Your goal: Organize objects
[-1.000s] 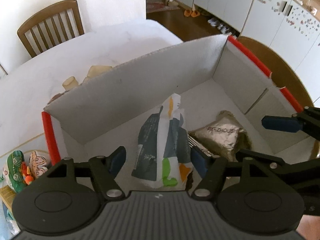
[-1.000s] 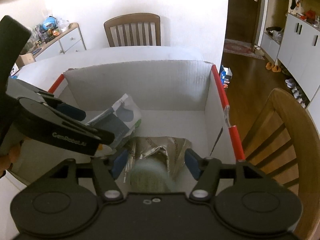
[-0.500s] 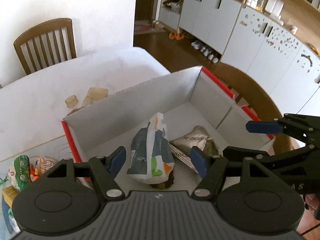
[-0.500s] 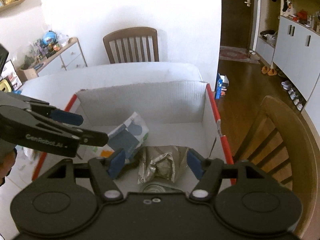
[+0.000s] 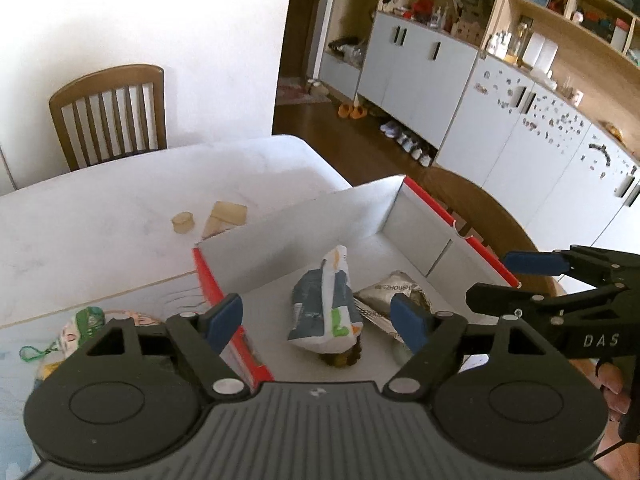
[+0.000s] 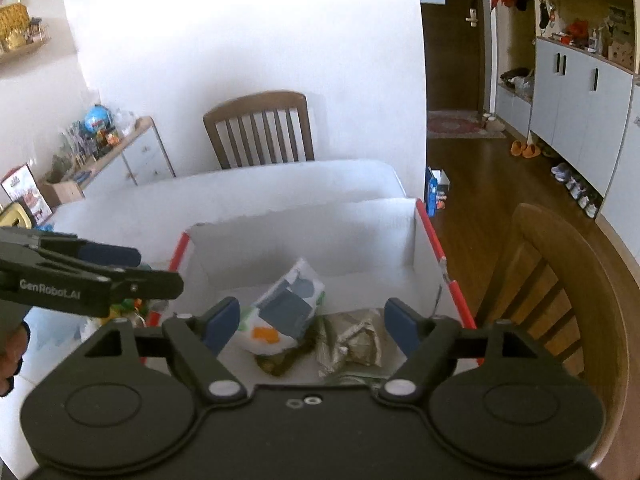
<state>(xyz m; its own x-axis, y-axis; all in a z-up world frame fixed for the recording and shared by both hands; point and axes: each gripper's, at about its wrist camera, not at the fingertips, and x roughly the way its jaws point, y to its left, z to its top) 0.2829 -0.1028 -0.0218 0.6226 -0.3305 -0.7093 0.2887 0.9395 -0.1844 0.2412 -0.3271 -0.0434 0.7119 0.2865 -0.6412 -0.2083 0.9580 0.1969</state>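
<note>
White cardboard box [image 5: 304,236] with red edges is sitting on the table [image 5: 100,224], and a white-and-grey snack bag [image 5: 326,304] is lying inside it right beside a crinkly silver pouch [image 5: 394,294]. Left gripper [image 5: 316,322] is hovering above the box's near end with its fingers spread apart, gripping nothing. Right gripper [image 6: 312,324] is doing the same, fingers wide apart and holding nothing, looking down at both packets.

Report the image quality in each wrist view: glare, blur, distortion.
Left wrist view: sharp, the print on the silver packet legible; the wall at upper left is blown out; fisheye bends the cabinets. Right wrist view: softer, the cardboard box far wall washed out by glare, corners vignetted dark.
</note>
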